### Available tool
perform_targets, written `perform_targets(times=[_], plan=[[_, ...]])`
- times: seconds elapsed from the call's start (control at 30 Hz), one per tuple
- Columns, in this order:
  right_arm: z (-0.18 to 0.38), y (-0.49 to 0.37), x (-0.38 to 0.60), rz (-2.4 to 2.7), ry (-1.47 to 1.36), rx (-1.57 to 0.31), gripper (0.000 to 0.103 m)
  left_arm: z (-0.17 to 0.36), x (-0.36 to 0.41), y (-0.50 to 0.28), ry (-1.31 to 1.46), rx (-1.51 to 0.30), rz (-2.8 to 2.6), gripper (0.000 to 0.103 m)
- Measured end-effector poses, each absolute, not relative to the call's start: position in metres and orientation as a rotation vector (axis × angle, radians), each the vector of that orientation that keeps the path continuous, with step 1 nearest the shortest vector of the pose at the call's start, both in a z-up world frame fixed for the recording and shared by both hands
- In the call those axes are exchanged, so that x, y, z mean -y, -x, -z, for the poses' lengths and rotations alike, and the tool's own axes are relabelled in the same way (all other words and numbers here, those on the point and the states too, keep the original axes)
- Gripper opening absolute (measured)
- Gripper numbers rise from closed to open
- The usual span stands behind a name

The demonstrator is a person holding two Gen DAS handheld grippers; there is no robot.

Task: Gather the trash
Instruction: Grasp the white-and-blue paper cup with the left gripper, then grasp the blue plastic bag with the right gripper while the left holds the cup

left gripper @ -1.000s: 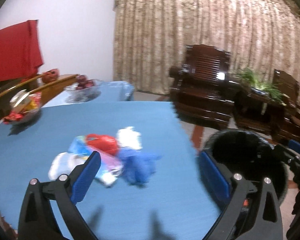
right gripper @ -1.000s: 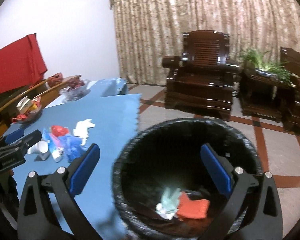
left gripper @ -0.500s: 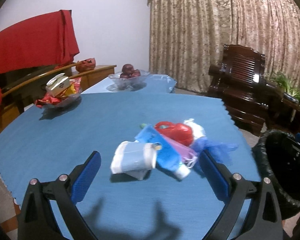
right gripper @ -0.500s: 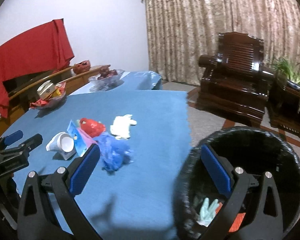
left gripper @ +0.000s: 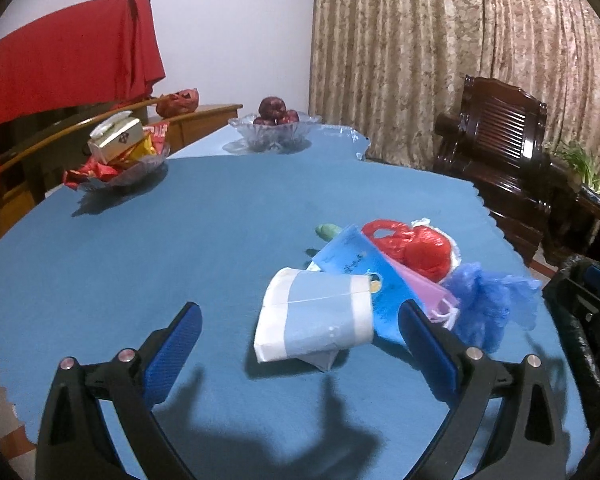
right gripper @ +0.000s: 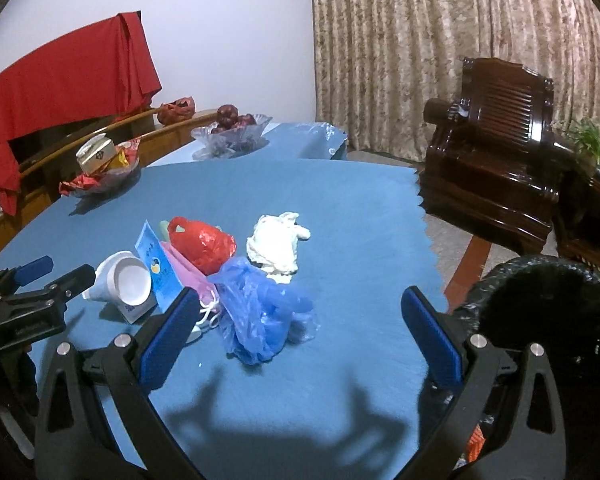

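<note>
A heap of trash lies on the blue table (left gripper: pixel 180 240): a tipped paper cup (left gripper: pixel 314 314) (right gripper: pixel 126 282), a blue card (left gripper: pixel 356 268), a pink mask (left gripper: pixel 430 290), a red plastic bag (left gripper: pixel 414 246) (right gripper: pixel 204 244), a crumpled blue bag (left gripper: pixel 488 300) (right gripper: pixel 260 308) and a white wad (right gripper: pixel 278 246). My left gripper (left gripper: pixel 300 344) is open, and the cup lies just ahead between its fingers. My right gripper (right gripper: pixel 300 328) is open just short of the blue bag. A black-lined bin (right gripper: pixel 548 312) stands off the table's right edge.
Two glass bowls stand at the table's far side, one with snacks (left gripper: pixel 120 156), one with dark fruit (left gripper: pixel 274 128). A dark wooden armchair (right gripper: pixel 496 176) and a plant (left gripper: pixel 588 172) stand to the right. A red cloth (left gripper: pixel 60 72) drapes a cabinet on the left.
Both grippers have swung left, away from the bin and toward the trash heap. The left one has closed in on the paper cup, the right on the blue bag. Both stayed open.
</note>
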State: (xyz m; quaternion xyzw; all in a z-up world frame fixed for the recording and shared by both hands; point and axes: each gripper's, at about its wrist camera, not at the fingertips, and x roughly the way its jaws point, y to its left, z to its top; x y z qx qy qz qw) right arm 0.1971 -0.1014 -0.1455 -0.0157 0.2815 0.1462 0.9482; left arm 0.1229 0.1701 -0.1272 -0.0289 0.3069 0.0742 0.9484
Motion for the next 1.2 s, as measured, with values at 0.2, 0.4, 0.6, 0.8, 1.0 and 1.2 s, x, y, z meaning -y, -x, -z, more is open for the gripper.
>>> perform_targets(times=[0.2,0.4,0.6,0.8,1.0,1.2], plan=[[0.156,-0.211,0.093,-0.289,0.041,-0.602,0.098,0.145,-0.177,-0.142,0.064,-0.669,-0.123,0.096],[0.163,-0.216,0.088,-0.294,0.055,-0.618,0.098,0.157,-0.18,-0.155,0.094,-0.715,-0.088,0.096],[0.165,-0.218,0.088,-0.296,0.053,-0.627,0.098,0.16,-0.18,-0.158,0.13,-0.749,-0.042,0.074],[0.166,-0.218,0.087,-0.297,0.048,-0.629,0.098,0.146,-0.175,-0.146,0.128,-0.694,-0.045,0.073],[0.169,-0.219,0.086,-0.305,0.044,-0.636,0.098,0.132,-0.177,-0.134,0.119,-0.657,-0.09,0.073],[0.181,-0.228,0.079,-0.308,0.054,-0.669,0.095,0.132,-0.18,-0.13,0.106,-0.667,-0.123,0.073]])
